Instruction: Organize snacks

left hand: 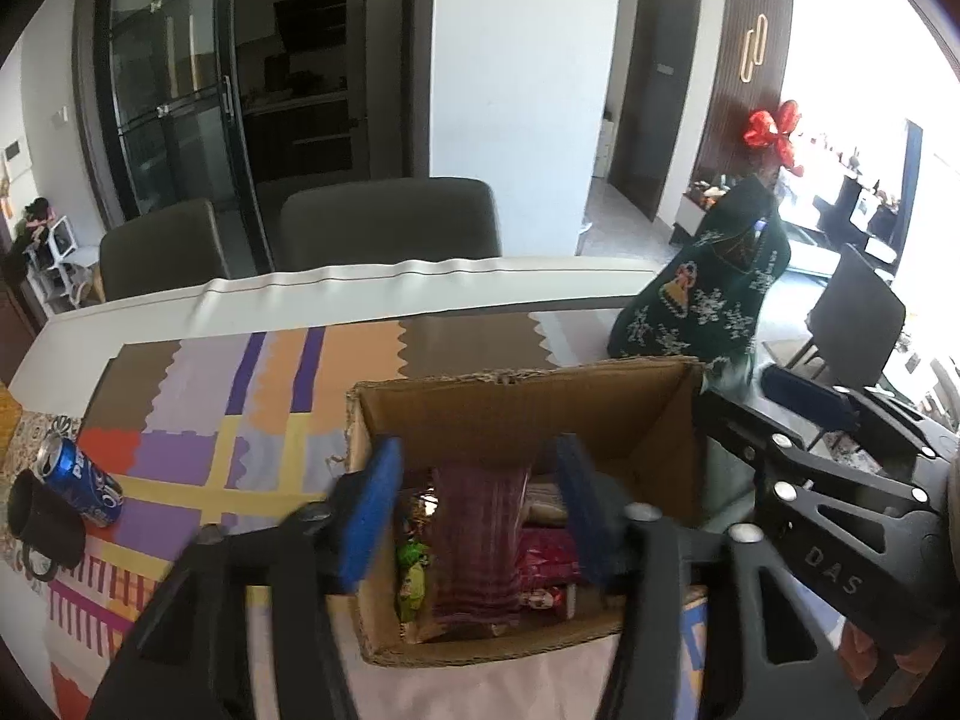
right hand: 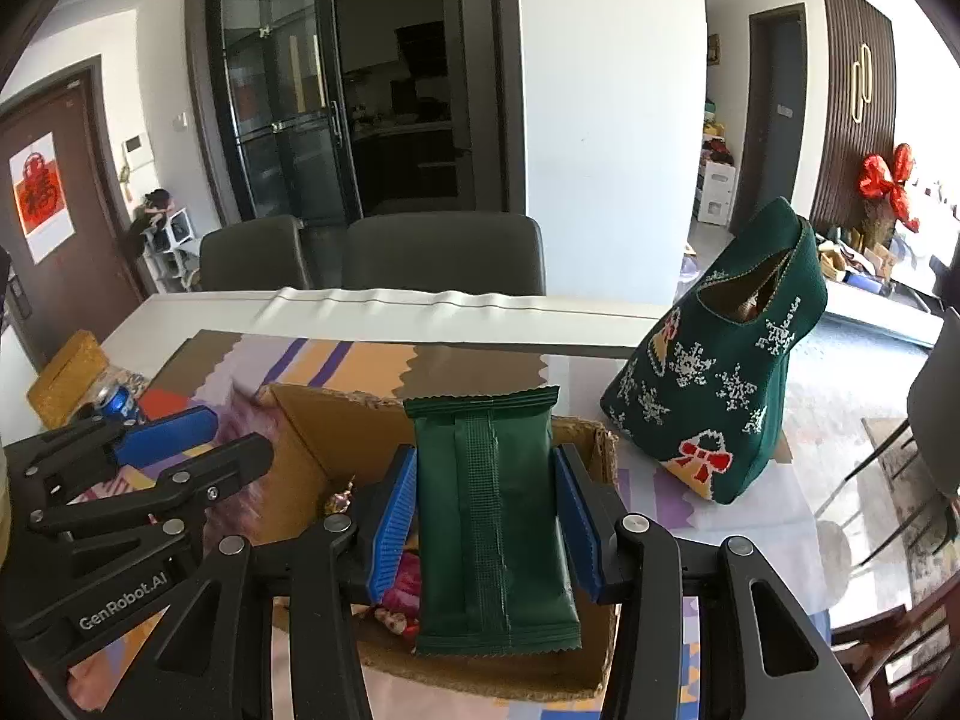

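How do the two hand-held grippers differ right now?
The right hand-held gripper is shut on a dark green foil snack packet, held upright; the left hand-held gripper is open and holds nothing. Both hang over the open brown cardboard box and have blue finger pads.

The purple snack packet (left hand: 480,546) between the left tool's pads (left hand: 375,516) is motion-blurred. The green packet (right hand: 495,531) hides most of the cardboard box's (right hand: 300,420) contents. The black mug (left hand: 45,519) covers the Pepsi can's (left hand: 81,480) lower end.

White walls (right hand: 612,90), dark glass doors (right hand: 282,96), two grey chairs (right hand: 444,252) behind table, bright daylight rt.
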Available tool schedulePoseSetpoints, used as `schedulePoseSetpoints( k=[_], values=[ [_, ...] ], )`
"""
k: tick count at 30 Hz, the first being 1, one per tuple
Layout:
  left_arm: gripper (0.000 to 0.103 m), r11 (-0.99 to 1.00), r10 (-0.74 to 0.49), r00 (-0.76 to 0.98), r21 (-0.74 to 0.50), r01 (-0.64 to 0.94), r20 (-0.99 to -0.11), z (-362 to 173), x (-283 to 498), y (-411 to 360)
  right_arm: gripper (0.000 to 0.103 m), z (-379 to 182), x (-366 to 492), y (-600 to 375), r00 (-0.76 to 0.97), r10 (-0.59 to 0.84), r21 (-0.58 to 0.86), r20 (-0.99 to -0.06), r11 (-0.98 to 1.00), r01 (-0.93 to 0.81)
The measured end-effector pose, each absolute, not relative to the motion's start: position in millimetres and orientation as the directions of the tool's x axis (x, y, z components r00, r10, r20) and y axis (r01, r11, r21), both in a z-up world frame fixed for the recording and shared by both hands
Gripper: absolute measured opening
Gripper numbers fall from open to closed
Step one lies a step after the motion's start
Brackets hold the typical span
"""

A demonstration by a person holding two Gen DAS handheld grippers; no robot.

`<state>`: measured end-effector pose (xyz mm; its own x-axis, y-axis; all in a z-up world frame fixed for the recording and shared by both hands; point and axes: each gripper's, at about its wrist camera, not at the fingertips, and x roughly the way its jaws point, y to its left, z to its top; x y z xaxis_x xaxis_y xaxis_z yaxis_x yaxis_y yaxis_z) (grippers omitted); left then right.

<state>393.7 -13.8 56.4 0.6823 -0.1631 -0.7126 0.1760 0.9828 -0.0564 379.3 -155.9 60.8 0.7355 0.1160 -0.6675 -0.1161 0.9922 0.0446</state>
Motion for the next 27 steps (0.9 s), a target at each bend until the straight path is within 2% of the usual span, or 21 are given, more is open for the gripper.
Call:
schedulePoseSetpoints(
  k=[1,3,8,16,22,27],
  values=[
    [0.062,0.984,-0.152,0.686,-0.048,0.169,-0.711,56.1,392.2,-12.6,0.058,60.4,380.0,-156.7,0.733,0.106,0.04,-0.672,0.993,-0.107],
    [0.062,0.986,-0.136,0.695,-0.03,0.162,-0.706,56.3,387.4,-10.4,0.068,59.8,380.4,-157.9,0.73,0.081,0.025,-0.679,0.996,-0.088],
    [0.07,0.99,-0.083,0.739,0.03,0.138,-0.669,60.6,360.9,-6.8,0.068,61.0,363.5,-161.6,0.741,0.063,0.011,-0.668,0.997,-0.075],
    [0.088,0.991,-0.051,0.81,0.068,0.111,-0.584,77.9,302.5,-0.3,0.078,73.7,309.9,-163.9,0.793,0.048,-0.018,-0.607,0.997,-0.074],
    [0.096,0.992,-0.047,0.844,0.073,0.101,-0.535,87.3,258.0,4.1,0.084,87.1,260.1,-167.2,0.834,0.047,-0.019,-0.55,0.997,-0.069],
    [0.097,0.993,-0.056,0.855,0.064,0.104,-0.515,86.5,222.0,7.2,0.088,91.8,219.3,-166.4,0.864,0.037,-0.039,-0.502,0.997,-0.065]
  ],
)
